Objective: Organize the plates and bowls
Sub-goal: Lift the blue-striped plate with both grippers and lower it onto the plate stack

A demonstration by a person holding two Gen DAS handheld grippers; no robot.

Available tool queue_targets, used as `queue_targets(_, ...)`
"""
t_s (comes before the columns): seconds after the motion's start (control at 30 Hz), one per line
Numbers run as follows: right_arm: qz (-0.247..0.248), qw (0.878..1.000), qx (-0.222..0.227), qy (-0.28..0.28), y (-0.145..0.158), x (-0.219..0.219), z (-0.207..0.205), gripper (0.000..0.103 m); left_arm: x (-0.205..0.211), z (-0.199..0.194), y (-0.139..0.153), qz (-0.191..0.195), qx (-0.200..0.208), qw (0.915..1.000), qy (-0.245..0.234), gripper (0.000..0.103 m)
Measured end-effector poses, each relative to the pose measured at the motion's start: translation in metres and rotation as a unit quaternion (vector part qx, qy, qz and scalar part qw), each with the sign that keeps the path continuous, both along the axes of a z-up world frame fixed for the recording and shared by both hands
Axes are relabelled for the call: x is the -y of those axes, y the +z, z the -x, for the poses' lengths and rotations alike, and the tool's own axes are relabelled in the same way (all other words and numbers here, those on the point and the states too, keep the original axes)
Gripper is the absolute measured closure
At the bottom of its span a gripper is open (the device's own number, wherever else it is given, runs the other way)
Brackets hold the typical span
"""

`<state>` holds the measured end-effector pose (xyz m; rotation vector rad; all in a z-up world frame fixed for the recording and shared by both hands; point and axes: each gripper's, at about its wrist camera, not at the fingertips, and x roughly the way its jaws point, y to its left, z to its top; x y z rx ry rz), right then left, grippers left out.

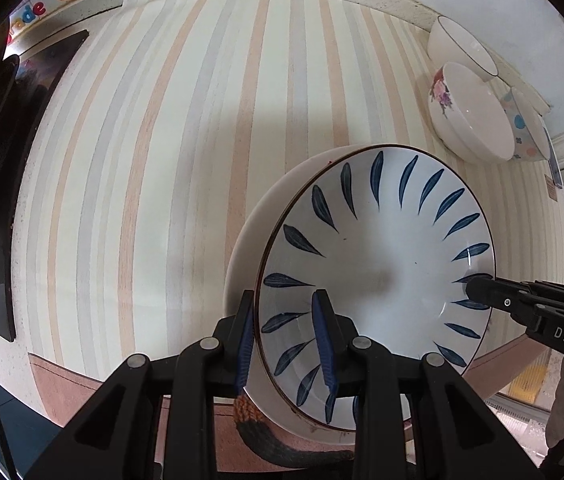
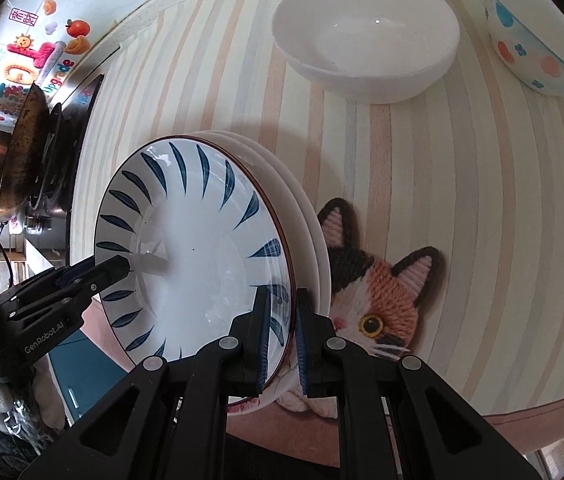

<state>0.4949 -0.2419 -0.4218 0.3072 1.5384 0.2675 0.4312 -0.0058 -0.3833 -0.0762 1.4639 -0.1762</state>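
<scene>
A white plate with blue leaf marks (image 1: 378, 264) tops a stack of white plates (image 1: 258, 232) on the striped counter. My left gripper (image 1: 286, 340) straddles the rim of the leaf plate, one finger inside and one outside, with a gap showing. My right gripper (image 2: 284, 336) straddles the opposite rim (image 2: 282, 280) the same way. The leaf plate (image 2: 198, 256) and the white stack (image 2: 306, 216) show in the right wrist view. Each gripper shows in the other's view, the right one (image 1: 478, 292) and the left one (image 2: 122, 268).
A white bowl (image 2: 366, 36) and a dotted bowl (image 2: 538, 28) stand behind the stack; a floral bowl (image 1: 466, 112) and another white bowl (image 1: 462, 46) show too. A knitted cat mat (image 2: 386, 292) lies under the stack. A stove with pans (image 2: 30, 152) is at the left.
</scene>
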Motion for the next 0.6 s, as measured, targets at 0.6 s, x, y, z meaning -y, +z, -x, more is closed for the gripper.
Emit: queue_targets(0.6, -0.014, 1.0, -0.016, -0.018, -0.0056, -0.0004, -0.0046, 0.087, -0.0014, -0.0054, -0.0026, 0.004, -0.011, 0.9999, 0.002, 0.078)
